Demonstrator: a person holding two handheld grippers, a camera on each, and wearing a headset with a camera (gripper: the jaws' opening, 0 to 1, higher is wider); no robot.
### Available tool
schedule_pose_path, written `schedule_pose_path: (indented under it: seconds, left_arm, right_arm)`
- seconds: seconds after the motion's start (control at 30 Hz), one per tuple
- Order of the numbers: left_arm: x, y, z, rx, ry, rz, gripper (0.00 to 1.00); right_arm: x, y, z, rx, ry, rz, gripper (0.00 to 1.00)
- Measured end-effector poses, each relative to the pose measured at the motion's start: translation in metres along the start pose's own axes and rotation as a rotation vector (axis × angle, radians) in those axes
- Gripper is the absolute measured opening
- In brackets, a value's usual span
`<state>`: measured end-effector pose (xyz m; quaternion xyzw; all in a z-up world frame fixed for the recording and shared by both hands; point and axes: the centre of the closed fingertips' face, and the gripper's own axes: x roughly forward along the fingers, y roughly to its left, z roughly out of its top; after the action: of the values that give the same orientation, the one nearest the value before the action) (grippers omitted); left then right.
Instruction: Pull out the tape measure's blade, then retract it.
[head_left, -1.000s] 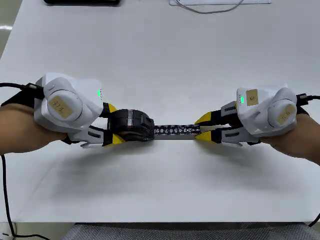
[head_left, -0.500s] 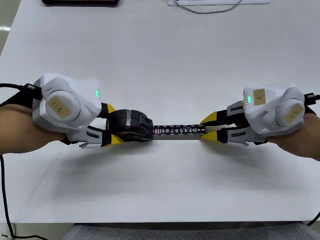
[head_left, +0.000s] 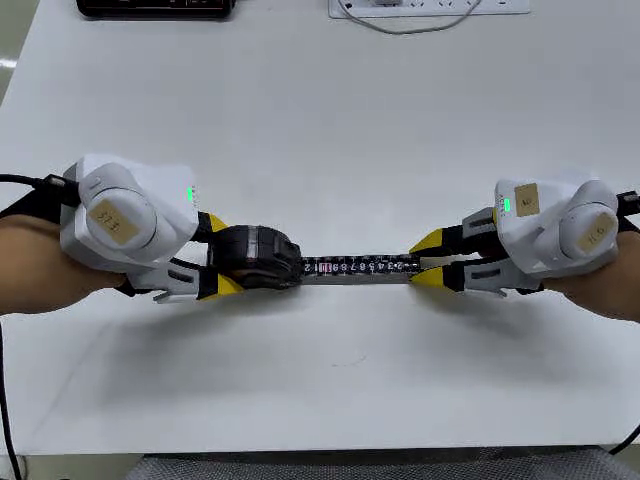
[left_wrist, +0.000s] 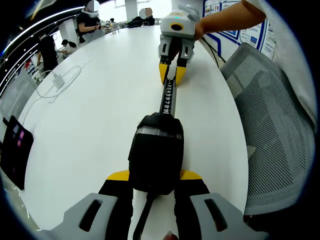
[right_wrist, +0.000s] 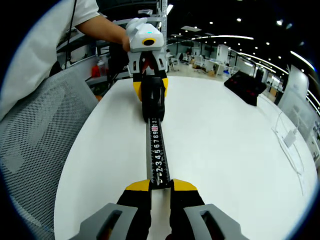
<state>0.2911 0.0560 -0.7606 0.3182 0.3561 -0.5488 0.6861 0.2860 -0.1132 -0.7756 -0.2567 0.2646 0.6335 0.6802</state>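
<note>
Left gripper (head_left: 224, 254) is clenched on the black tape measure (head_left: 258, 258), jaws squeezing the case from both sides; right gripper (head_left: 428, 260) is pinched onto the tip of the blade (head_left: 360, 267) — a short run is out, numbers up, straight between the two; all of it low over the white table (head_left: 320, 120) — can't tell if the case touches.

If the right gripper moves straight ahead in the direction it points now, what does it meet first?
Probably the tape measure case, held in the left gripper, at the far end of the blade it grips.
</note>
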Motion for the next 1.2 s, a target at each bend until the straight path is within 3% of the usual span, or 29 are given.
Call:
schedule_pose_path:
  seconds: [1.2]
  left_arm:
    - [0.0, 0.0, 0.0, -0.006, 0.0, 0.003, 0.26]
  right_arm:
    - [-0.026, -0.006, -0.026, 0.02, 0.053, -0.025, 0.09]
